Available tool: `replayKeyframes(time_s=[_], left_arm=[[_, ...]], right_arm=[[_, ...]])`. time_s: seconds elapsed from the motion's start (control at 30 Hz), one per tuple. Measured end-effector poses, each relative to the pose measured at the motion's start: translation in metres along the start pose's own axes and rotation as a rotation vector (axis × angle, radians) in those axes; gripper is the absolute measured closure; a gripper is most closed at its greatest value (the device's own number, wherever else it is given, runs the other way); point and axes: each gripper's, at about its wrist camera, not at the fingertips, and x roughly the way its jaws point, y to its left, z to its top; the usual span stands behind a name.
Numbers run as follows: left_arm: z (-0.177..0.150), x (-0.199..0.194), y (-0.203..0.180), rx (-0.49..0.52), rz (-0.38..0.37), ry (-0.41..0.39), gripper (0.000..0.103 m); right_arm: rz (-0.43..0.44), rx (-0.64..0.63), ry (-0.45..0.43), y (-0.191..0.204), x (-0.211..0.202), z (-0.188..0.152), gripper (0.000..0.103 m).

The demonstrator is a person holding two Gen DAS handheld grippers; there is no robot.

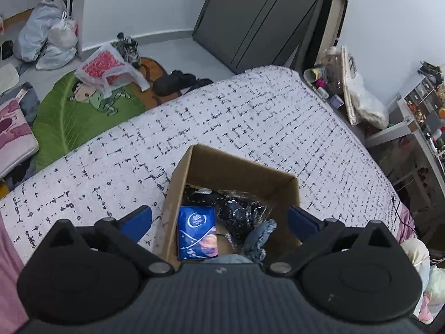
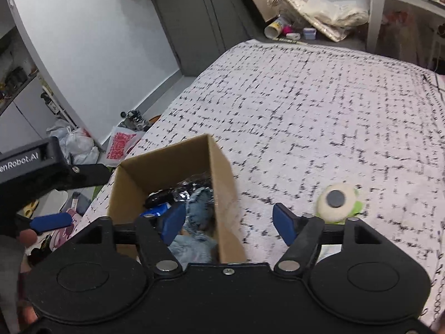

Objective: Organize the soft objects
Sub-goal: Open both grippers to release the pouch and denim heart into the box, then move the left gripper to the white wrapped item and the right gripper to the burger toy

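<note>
Hovering over the open cardboard box [image 1: 222,164] on the bed [image 1: 250,117]: left gripper [image 1: 219,220], jaws spread wide and holding nothing, blue pads flanking the box mouth. Hanging just right of it: right gripper [image 2: 230,222], jaws likewise apart and empty, left pad over the box interior, right pad over the bedspread.

Already lying inside the box: a blue tissue pack [image 1: 197,232] against the left wall, a crinkly black plastic-wrapped bundle [image 1: 236,208] in the middle, frayed denim fabric [image 1: 260,236] toward the near right.

Sitting loose on the bedspread, right of the box and just beyond the right gripper's right pad: a one-eyed green-and-white plush toy [image 2: 338,201], lying with its big grey eye facing up. Probably the next item for the box.

Judging the plush as very light, squashy and in no way fragile; not slippery either, the fuzzy fabric giving pads plenty of friction. Pinching across the round white body looking best, squeezing well in so the stuffing compresses and fills the jaws. Avoiding the small green limbs at the far right edge, likely to flop and swing. Avoiding also the smooth eye disc, possibly harder and slicker than the fur.

Box walls appearing thin and light; nudging them on lowering could shift the box on the soft bed.
</note>
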Motion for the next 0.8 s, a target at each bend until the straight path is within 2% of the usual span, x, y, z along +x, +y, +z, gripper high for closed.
replayKeyframes(time_s=[0.13, 0.3, 0.53, 0.8], left_arm=[[-0.004, -0.010, -0.009, 0.010, -0.019, -0.043, 0.000], [-0.010, -0.019, -0.022, 0.039, -0.001, -0.086, 0.000], [-0.020, -0.025, -0.038, 0.051, -0.017, -0.074, 0.000], [-0.033, -0.030, -0.070, 0.128, -0.007, -0.080, 0.000]], right_arm=[[0.004, 0.007, -0.037, -0.012, -0.013, 0.000, 0.026], [0.002, 0.018, -0.098, -0.024, -0.026, -0.002, 0.006], [0.063, 0.016, -0.123, -0.045, -0.040, -0.003, 0.002], [0.105, 0.033, -0.137, -0.075, -0.057, -0.002, 0.000]])
